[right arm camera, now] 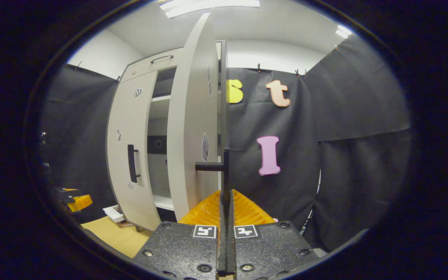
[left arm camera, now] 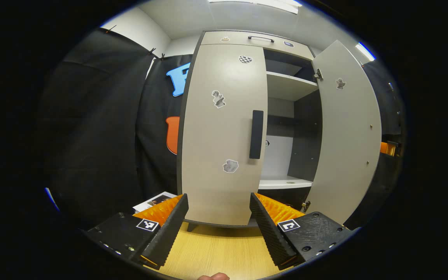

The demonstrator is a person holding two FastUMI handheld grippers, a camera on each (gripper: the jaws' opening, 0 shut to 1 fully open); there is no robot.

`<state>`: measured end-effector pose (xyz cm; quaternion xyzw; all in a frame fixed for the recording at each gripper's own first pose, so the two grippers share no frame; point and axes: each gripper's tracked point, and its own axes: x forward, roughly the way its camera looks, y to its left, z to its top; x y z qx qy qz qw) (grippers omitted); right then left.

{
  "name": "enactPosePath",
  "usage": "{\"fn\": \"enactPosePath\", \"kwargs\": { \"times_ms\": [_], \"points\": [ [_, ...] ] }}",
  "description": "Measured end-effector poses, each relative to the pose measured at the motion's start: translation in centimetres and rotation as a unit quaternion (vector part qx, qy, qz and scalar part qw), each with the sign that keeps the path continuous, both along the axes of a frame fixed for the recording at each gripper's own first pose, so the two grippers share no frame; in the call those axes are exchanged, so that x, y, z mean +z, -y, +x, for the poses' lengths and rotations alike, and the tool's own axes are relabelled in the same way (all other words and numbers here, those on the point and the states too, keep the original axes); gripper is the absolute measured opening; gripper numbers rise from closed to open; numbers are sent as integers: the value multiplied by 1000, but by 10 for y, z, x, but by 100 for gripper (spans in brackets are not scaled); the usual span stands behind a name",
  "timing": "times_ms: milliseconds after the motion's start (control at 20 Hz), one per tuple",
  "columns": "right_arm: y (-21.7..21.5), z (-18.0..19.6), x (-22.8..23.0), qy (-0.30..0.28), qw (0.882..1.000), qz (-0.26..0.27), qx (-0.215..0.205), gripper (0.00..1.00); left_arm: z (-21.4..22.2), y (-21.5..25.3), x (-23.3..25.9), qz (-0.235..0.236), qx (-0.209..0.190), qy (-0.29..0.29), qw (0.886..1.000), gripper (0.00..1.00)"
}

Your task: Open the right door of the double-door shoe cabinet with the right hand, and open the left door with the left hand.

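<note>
A: Starting nearest, our left gripper (left arm camera: 219, 212) hangs with its two fingers spread wide and nothing between them, above the pale wooden floor (left arm camera: 216, 252). Just beyond stands the tall beige double-door shoe cabinet (left arm camera: 247, 39). Its left door (left arm camera: 218, 128), with the long black bar handle (left arm camera: 256, 134), looks flush with the frame and not yet opened.

B: And our right gripper (right arm camera: 226, 198) has its fingers pressed close together, seemingly clamped on the lower end of the right door's black handle (right arm camera: 224, 167). We can't be sure both fingers bear on it, since the gap is so thin. The beige right door (right arm camera: 191, 128) itself is swung out wide, showing the white shelves (left arm camera: 286, 181).

A: So we judge the right-hand step all but finished, and the left door is the step in hand.

B: Next we'd need to carry the left gripper forward to that bar handle, close around it, then pull along the hinge's arc.
</note>
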<state>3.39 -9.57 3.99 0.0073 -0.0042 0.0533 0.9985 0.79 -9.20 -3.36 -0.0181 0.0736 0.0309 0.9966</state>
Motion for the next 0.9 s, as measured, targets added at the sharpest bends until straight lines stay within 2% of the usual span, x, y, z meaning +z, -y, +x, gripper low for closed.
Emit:
{"fn": "enactPosePath", "kwargs": {
  "times_ms": [100,250,450,650,900],
  "points": [
    [3,-10,-4,-5,1000,8,-10,4,0,-5,1,-3,3,1,1000,95],
    [2,-43,-7,-4,999,26,-18,4,0,-8,2,-4,2,4,1000,95],
    [-17,-82,-3,1,1000,9,-14,4,5,-2,-3,-17,-14,-6,1000,95],
    [-64,-79,-11,-1,1000,5,20,4,5,6,0,-13,-35,-1,999,95],
    [-101,-48,-32,-13,999,3,32,4,-2,2,6,-7,-37,7,999,95]
  ]
}}
